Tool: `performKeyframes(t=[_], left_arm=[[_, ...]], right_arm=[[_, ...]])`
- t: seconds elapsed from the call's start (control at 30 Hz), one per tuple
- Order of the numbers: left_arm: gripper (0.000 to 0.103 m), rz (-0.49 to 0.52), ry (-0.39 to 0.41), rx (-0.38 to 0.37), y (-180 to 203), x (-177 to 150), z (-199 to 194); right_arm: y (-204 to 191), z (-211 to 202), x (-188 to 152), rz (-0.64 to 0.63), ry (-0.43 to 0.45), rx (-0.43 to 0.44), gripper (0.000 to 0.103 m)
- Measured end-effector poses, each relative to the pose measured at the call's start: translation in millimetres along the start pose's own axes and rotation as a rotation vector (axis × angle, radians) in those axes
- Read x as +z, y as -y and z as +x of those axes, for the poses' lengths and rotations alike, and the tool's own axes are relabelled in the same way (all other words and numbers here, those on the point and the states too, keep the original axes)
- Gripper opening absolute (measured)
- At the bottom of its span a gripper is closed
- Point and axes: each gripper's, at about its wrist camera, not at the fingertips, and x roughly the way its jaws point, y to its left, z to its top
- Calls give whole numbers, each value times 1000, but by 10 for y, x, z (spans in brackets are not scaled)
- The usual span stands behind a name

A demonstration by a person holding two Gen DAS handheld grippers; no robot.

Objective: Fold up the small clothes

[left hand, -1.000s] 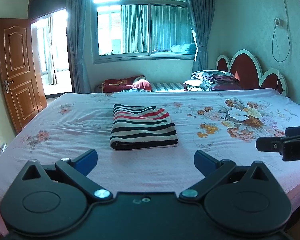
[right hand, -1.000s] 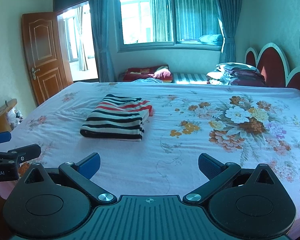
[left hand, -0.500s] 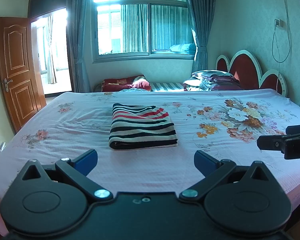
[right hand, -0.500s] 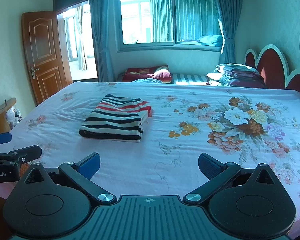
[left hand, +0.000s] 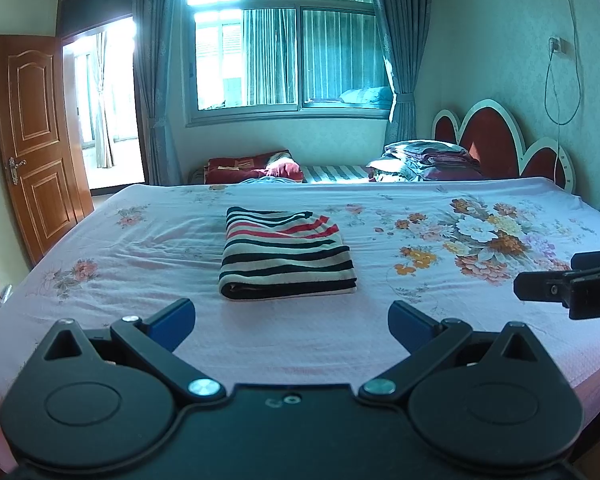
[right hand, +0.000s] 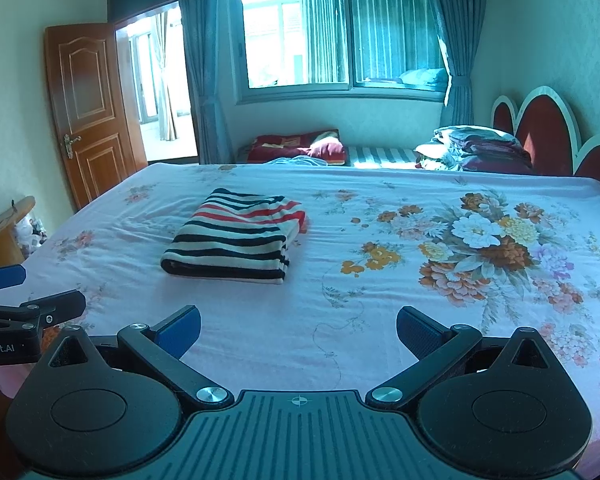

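Striped garment (left hand: pixel 286 254), black, cream and red, lies folded into a neat rectangle on the bed, left of centre, ahead of both my tools and touching neither.

Nearest to me, my left tool (left hand: pixel 292 318) hangs over the near edge of the bed with its blue-padded fingers (left hand: pixel 172 318) spread wide and nothing between them. My right tool (right hand: pixel 298 324) sits the same way, its blue pads (right hand: pixel 418 330) far apart and empty. Each shows in the other's view: the right tool pokes in at the right edge of the left wrist view, and the left one at the left edge of the right wrist view.

Under them spreads the pink bed sheet (right hand: pixel 260 320), with a large floral print (right hand: pixel 484 248) to the right of the garment.

Farther off, a stack of folded bedding (left hand: pixel 428 160) sits at the far right by the red headboard (left hand: pixel 496 142). A red cushion (left hand: pixel 256 166) lies beyond the far edge of the bed, below the window (left hand: pixel 284 56). A wooden door (left hand: pixel 36 140) stands open at far left.
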Motion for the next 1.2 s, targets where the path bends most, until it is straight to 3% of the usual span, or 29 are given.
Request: performKeyframes(t=[1.2], left_arm=[[102, 18, 1, 8, 10, -2, 48]], right_arm=[[13, -1, -3, -6, 4, 12, 103]])
